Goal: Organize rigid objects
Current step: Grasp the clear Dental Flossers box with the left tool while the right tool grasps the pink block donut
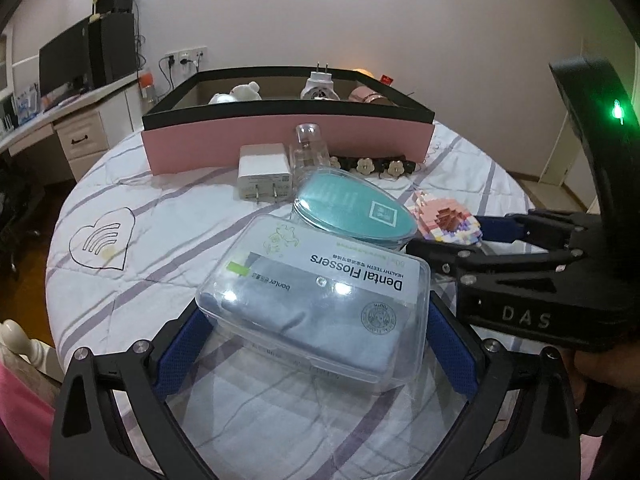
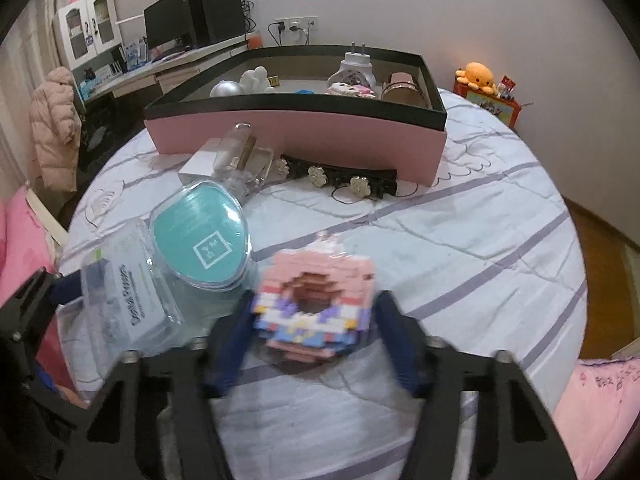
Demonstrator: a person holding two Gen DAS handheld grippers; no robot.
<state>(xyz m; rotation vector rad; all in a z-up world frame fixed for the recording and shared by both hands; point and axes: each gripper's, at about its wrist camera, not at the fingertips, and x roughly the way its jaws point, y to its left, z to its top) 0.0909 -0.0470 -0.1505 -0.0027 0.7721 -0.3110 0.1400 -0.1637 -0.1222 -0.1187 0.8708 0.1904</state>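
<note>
My left gripper [image 1: 312, 340] is shut on a clear Dental Flossers box [image 1: 316, 292], held slightly above the bedsheet; the box also shows in the right wrist view [image 2: 128, 292]. My right gripper [image 2: 314, 328] is shut on a pink toy-brick model [image 2: 316, 300], also seen in the left wrist view [image 1: 448, 224]. A teal oval case [image 1: 352, 212] lies between them, also visible in the right wrist view [image 2: 200, 236]. The pink box with a black rim [image 1: 288, 140] stands behind and holds several items.
In front of the pink box [image 2: 296, 136] lie a white charger plug [image 1: 264, 176], a small clear bottle [image 1: 308, 148] and a black flowered hair clip [image 2: 340, 176]. A desk with a monitor [image 1: 64, 60] stands at the left. An orange plush [image 2: 478, 74] sits far right.
</note>
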